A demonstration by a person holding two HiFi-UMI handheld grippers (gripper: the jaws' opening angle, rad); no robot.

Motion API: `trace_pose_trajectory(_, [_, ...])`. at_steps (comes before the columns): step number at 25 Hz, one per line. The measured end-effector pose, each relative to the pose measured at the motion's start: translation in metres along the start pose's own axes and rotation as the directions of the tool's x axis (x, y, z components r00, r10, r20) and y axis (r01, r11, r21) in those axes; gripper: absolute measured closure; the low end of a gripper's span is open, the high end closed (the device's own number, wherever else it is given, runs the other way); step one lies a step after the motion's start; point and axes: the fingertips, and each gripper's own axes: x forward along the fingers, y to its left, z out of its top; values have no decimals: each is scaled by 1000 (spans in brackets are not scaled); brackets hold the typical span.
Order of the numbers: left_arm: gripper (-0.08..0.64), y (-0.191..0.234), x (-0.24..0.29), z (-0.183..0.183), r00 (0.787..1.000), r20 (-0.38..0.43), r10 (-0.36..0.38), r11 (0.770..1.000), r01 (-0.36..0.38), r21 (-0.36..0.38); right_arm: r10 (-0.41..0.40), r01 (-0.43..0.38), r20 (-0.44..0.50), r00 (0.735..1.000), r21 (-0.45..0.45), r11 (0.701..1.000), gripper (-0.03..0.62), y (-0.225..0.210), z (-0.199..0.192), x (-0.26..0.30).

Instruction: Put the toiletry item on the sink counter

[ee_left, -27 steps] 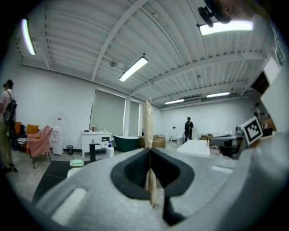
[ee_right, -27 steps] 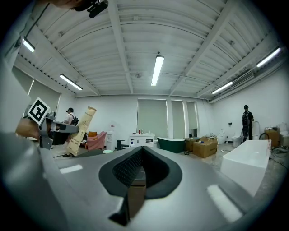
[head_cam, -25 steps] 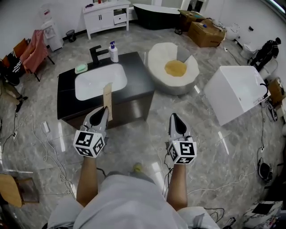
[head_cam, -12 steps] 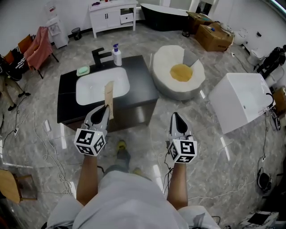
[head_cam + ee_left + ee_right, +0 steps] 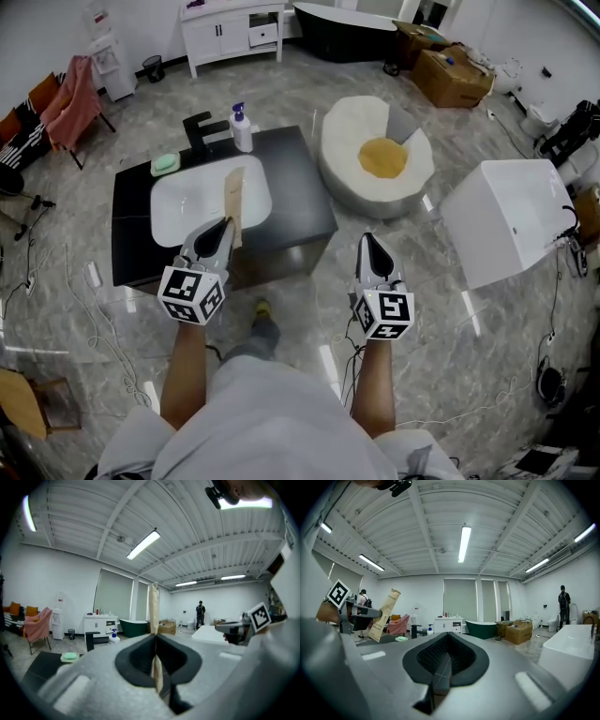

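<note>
A tan paper packet, the toiletry item (image 5: 232, 201), stands upright with its lower end pinched in my left gripper (image 5: 223, 226), which is shut on it. In the head view the packet shows against the white basin (image 5: 187, 202) of the black sink counter (image 5: 292, 192); the gripper is short of the counter's near edge. The left gripper view shows the packet (image 5: 153, 606) edge-on, rising from the closed jaws of that gripper (image 5: 155, 637). My right gripper (image 5: 367, 240) is over the floor to the right of the counter, shut and empty (image 5: 448, 636). From the right gripper view the packet (image 5: 384, 612) is at the left.
On the counter stand a black faucet (image 5: 202, 128), a pump bottle (image 5: 241, 127) and a green soap (image 5: 165, 163). A round white tub (image 5: 354, 131) and a white rectangular tub (image 5: 511, 217) are on the right. Cables (image 5: 89, 328) lie on the marble floor at the left.
Both grippers and the camera have moved forward toward the sink counter, which now lies closer. The packet stays held in the left gripper. A foot has stepped forward below.
</note>
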Motion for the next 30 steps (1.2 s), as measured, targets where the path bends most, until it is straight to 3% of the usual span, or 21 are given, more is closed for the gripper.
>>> trace_pose_trajectory(15, [557, 121, 139, -1, 995, -38, -88, 995, 86, -54, -55, 54, -42, 998, -15, 998, 589, -6, 9, 173])
trace_pose_trajectory(30, [557, 147, 189, -9, 990, -37, -137, 984, 132, -120, -78, 76, -59, 995, -40, 996, 589, -15, 10, 228])
